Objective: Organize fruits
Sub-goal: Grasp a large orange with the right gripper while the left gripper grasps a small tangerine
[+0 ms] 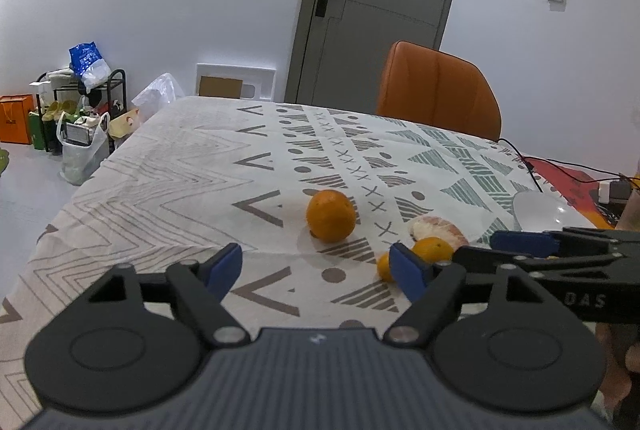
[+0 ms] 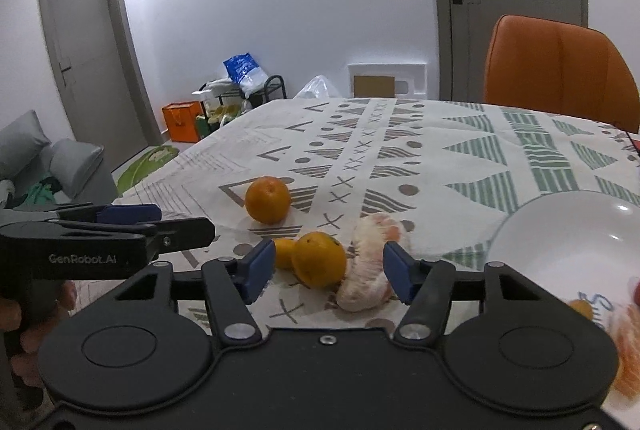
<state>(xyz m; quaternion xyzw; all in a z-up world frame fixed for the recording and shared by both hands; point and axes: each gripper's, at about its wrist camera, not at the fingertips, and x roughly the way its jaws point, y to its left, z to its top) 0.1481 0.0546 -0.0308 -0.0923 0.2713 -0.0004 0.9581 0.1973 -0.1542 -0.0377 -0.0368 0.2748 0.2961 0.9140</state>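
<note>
Two fruits, the peeled citrus (image 2: pixel 366 270) and a small orange (image 2: pixel 319 259) just left of it, lie between the right gripper (image 2: pixel 327 270)'s half-spread jaws, untouched; the left gripper (image 1: pixel 316 268) gapes wide, farther from the peeled citrus.

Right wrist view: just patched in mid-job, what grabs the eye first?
The peeled orange and a whole orange lie between the right gripper's open jaws, a smaller fruit tucked behind. A lone orange sits further out on the patterned tablecloth. A white bowl stands to the right, and an orange chair beyond the table.
</note>
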